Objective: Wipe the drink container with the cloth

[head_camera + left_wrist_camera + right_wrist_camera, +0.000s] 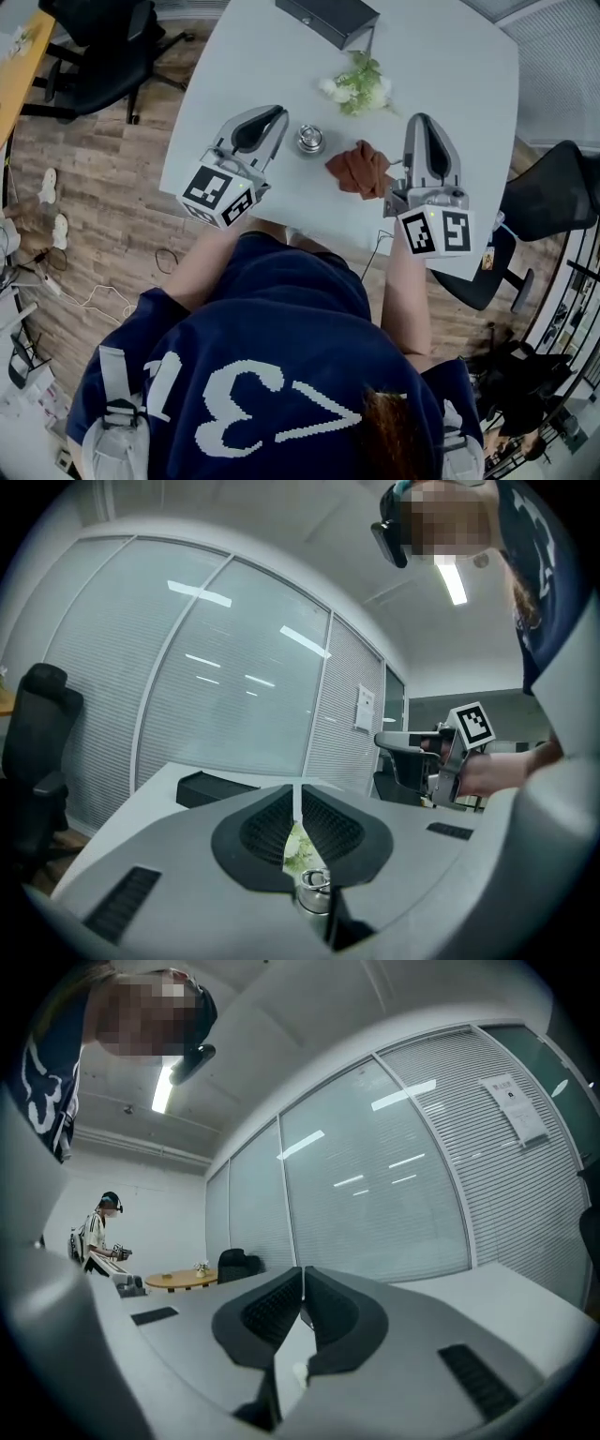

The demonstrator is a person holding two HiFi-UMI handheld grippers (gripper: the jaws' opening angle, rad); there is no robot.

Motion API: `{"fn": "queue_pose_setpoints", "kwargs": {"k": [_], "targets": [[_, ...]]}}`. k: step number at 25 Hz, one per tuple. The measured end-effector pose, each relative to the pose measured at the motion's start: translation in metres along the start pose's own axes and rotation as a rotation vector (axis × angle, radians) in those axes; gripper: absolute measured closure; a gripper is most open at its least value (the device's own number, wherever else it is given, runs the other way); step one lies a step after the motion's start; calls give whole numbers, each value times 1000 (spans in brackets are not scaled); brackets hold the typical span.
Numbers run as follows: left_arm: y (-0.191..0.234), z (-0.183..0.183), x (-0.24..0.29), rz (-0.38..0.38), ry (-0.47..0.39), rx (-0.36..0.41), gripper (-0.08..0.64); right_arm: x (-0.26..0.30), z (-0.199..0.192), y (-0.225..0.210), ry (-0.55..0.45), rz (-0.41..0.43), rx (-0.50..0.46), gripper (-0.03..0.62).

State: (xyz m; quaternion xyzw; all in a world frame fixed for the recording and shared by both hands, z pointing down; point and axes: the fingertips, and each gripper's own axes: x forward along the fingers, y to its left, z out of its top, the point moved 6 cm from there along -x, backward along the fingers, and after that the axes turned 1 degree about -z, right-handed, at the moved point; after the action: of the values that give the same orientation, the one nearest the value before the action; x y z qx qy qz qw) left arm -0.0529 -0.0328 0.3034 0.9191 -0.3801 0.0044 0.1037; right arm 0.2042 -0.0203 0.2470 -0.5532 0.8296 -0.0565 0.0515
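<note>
A small metal drink container (310, 140) stands on the white table (450, 66), with a crumpled brown cloth (359, 169) just to its right. My left gripper (278, 113) hovers left of the container, jaws shut and empty. In the left gripper view the closed jaws (297, 796) point past the container (315, 891), which shows low in the gap beneath them. My right gripper (419, 120) hangs right of the cloth, jaws shut with nothing in them; the right gripper view (302, 1283) looks level over the table toward the glass wall. Neither gripper touches the cloth or the container.
A bunch of white flowers with green leaves (361, 86) lies behind the container and a black box (328, 17) sits at the table's far edge. Office chairs stand at left (103, 47) and right (548, 202). Another person (101, 1234) stands far off by a round table (183, 1280).
</note>
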Motion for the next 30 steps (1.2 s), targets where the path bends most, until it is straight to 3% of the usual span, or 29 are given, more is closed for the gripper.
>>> {"fn": "queue_pose_setpoints", "kwargs": {"k": [6,10,14,19,22,26,30], "targets": [[6,-44,28,-82,116,-72,530,5,-62,-12,160,-44,-12,563],[5,-77,39,-127,190,-183,423,0,-113,-17,327,-74,-32,557],[5,-91,45,-131,188,-281,403,-9,-147,-22,428,-104,-33,503],[-2,-94,48,-195,190,-377,399,-16,-162,-27,465,-130,-36,500],[-2,-89,47,-175,180,-374,399,-17,-166,-30,472,-142,-33,500],[-9,-83,50,-191,178,-312,413,-21,-169,-30,480,-150,-27,500],[-9,-84,50,-188,179,-276,522,-25,-174,-31,498,-161,-34,500]]}}
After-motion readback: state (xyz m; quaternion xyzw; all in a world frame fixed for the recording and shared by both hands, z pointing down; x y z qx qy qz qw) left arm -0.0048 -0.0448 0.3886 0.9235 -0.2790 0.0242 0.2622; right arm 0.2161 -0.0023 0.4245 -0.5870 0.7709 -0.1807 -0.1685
